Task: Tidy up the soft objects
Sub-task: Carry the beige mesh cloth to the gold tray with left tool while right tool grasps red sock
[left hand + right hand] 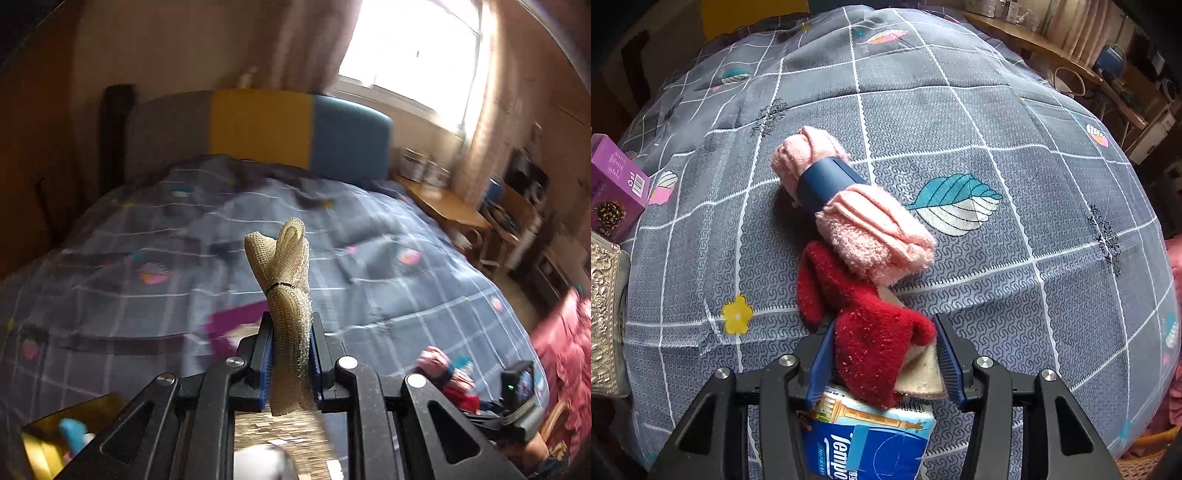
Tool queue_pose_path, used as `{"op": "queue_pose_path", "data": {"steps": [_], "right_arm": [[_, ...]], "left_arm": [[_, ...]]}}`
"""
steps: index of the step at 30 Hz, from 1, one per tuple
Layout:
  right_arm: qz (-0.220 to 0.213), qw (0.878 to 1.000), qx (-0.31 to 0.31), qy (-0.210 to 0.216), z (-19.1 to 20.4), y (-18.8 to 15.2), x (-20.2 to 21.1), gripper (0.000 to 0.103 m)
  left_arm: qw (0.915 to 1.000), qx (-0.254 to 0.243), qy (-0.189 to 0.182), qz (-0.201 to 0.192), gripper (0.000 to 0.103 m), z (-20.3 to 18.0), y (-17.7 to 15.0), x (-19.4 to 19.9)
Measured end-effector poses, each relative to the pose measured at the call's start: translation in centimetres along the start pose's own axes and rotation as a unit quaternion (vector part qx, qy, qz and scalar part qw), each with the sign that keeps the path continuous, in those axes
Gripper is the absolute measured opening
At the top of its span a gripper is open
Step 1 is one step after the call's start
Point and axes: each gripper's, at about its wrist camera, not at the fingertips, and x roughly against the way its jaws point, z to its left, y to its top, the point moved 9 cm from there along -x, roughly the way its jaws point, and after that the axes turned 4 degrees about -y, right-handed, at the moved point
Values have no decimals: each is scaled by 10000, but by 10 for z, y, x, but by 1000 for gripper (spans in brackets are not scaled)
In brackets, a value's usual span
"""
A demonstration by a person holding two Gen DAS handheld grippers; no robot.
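Observation:
My left gripper (pixel 291 328) is shut on a beige mesh cloth bundle (pixel 286 280) tied with a black band, held up above the bed. My right gripper (pixel 886 328) is open, its jaws on either side of a red fuzzy sock (pixel 864 332) that lies on the bed. A rolled pink towel (pixel 849 210) with a dark blue band lies just beyond the sock. A blue Tempo tissue pack (pixel 864 439) lies under the gripper. The pink towel (pixel 430 360) and red sock (pixel 460 397) also show in the left wrist view, with the right gripper's body beside them.
The bed has a grey checked quilt (pixel 997 129) and a grey, yellow and blue headboard (pixel 258 125). A purple box (pixel 615 184) and a silver embossed box (pixel 602 317) sit at the left. A gold box (pixel 44 439) is below left. A wooden desk (pixel 443 203) stands right.

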Motion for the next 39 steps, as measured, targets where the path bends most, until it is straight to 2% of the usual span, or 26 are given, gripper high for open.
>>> {"op": "queue_pose_path", "data": {"steps": [5, 10, 16, 22, 26, 30, 34, 39], "right_arm": [[-61, 9998, 146, -98, 2, 0, 2, 51], [-137, 9992, 308, -213, 10, -2, 4, 51], [-190, 9984, 425, -315, 18, -8, 11, 51], [-189, 9983, 443, -341, 23, -11, 14, 51], [-202, 9979, 490, -369, 20, -8, 11, 51], [-212, 9977, 521, -384, 20, -8, 12, 51], [-239, 9972, 566, -431, 21, -9, 14, 51], [-246, 9970, 578, -441, 21, -10, 15, 51]], "left_arm": [[9956, 793, 487, -117, 16, 99, -26, 32], [9841, 1522, 896, -199, 16, 187, -74, 73], [9673, 2189, 1274, -79, 16, 247, -150, 111], [9528, 2663, 1456, 50, 16, 260, -223, 134], [9467, 2854, 1452, 336, 16, 252, -262, 131], [9453, 2889, 1382, 624, 18, 239, -284, 116], [9488, 2734, 1372, 784, 22, 227, -292, 103], [9493, 2476, 1701, 932, 29, 225, -297, 99]]}}
